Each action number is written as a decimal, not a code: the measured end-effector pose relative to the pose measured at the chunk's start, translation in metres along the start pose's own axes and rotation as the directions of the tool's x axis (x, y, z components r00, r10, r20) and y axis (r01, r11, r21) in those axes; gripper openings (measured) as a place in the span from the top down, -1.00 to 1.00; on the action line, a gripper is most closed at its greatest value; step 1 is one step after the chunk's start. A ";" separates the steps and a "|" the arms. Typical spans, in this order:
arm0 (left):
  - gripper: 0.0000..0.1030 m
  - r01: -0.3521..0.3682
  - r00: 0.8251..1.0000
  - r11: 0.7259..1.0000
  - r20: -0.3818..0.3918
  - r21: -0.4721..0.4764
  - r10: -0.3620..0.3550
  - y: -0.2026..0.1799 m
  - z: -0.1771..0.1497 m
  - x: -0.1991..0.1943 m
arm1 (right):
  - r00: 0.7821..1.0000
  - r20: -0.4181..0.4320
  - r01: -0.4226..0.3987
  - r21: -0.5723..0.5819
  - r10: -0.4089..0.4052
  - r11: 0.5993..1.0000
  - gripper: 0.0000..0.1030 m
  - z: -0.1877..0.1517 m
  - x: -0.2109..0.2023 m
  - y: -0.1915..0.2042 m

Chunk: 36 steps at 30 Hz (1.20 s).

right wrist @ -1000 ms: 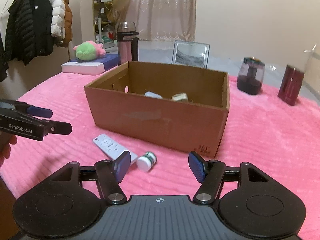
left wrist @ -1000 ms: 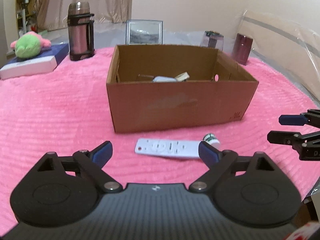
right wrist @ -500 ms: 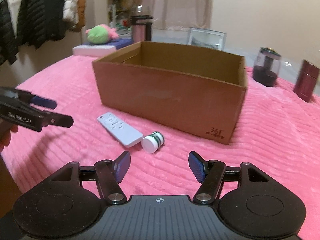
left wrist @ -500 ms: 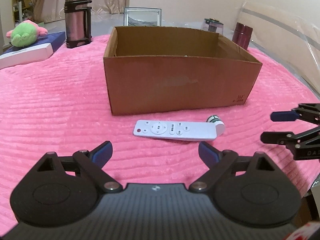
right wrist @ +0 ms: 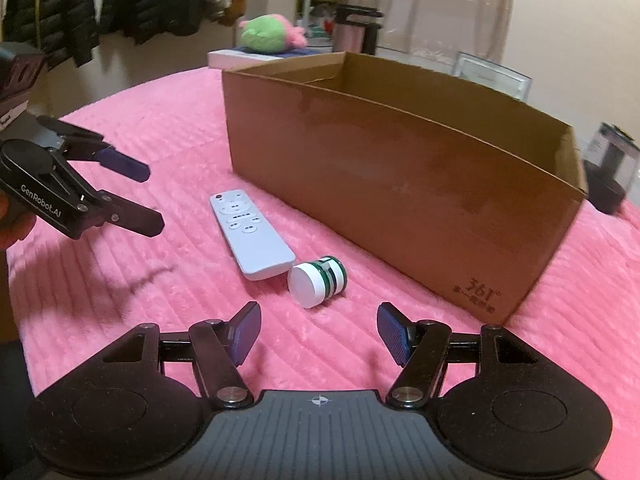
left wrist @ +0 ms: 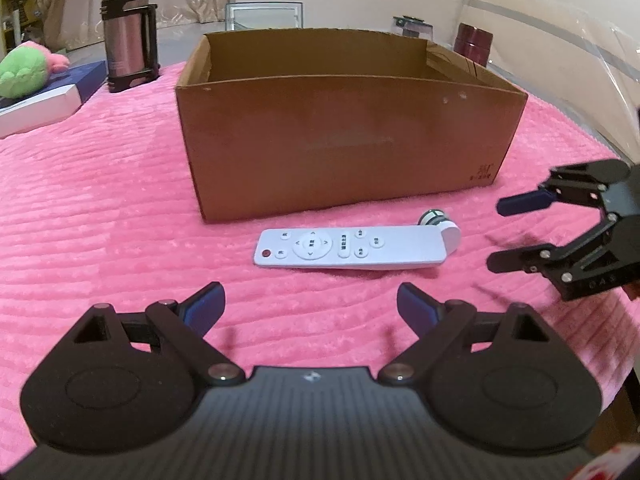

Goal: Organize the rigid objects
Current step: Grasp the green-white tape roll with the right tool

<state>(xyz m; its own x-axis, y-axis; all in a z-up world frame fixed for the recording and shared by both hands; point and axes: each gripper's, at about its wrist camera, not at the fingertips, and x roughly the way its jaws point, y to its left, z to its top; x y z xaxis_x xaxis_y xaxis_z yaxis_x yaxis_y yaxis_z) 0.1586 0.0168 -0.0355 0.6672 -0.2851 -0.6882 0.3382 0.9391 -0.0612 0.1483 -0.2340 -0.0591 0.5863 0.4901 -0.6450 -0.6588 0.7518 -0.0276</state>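
A white remote control (left wrist: 352, 248) lies flat on the pink cover in front of an open cardboard box (left wrist: 344, 136). A small white and green jar (right wrist: 318, 282) lies on its side at the remote's end, touching or nearly touching it. My left gripper (left wrist: 312, 306) is open and empty, just short of the remote. My right gripper (right wrist: 318, 330) is open and empty, just short of the jar. In the right wrist view the remote (right wrist: 250, 234) and box (right wrist: 400, 176) show too. Each gripper appears in the other's view: the right one (left wrist: 520, 236), the left one (right wrist: 132, 196).
A steel thermos (left wrist: 128, 28), a plush toy (left wrist: 24, 70) on a flat white box, a picture frame (left wrist: 264, 14), a dark red cup (left wrist: 474, 42) and a small dark appliance (right wrist: 612, 168) stand behind and beside the cardboard box. Coats hang at the far left.
Both grippers have come lower and closer to the cover and the two objects. The box's inside has dropped out of sight. Both stay open.
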 end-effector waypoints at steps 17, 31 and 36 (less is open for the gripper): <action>-0.76 0.050 0.999 0.993 -0.019 0.105 -0.048 0.002 0.006 0.024 | 0.990 -0.034 -0.138 -0.092 0.135 0.986 -0.16 0.013 0.051 -0.024; -0.76 0.050 0.998 0.997 -0.029 0.064 -0.048 0.006 0.000 0.025 | 0.995 -0.047 -0.094 -0.078 0.091 0.992 0.28 0.019 0.051 -0.024; -0.76 0.042 0.999 0.998 -0.020 0.048 -0.041 0.009 0.000 0.021 | 0.994 -0.015 -0.108 -0.063 0.107 0.992 0.28 0.024 0.048 -0.022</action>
<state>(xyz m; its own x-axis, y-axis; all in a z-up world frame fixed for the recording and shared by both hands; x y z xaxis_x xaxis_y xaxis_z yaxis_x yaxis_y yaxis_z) 0.1753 0.0194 -0.0505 0.6395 -0.3197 -0.6991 0.3976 0.9159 -0.0552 0.2024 -0.2169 -0.0710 0.5053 0.5611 -0.6557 -0.7465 0.6653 -0.0059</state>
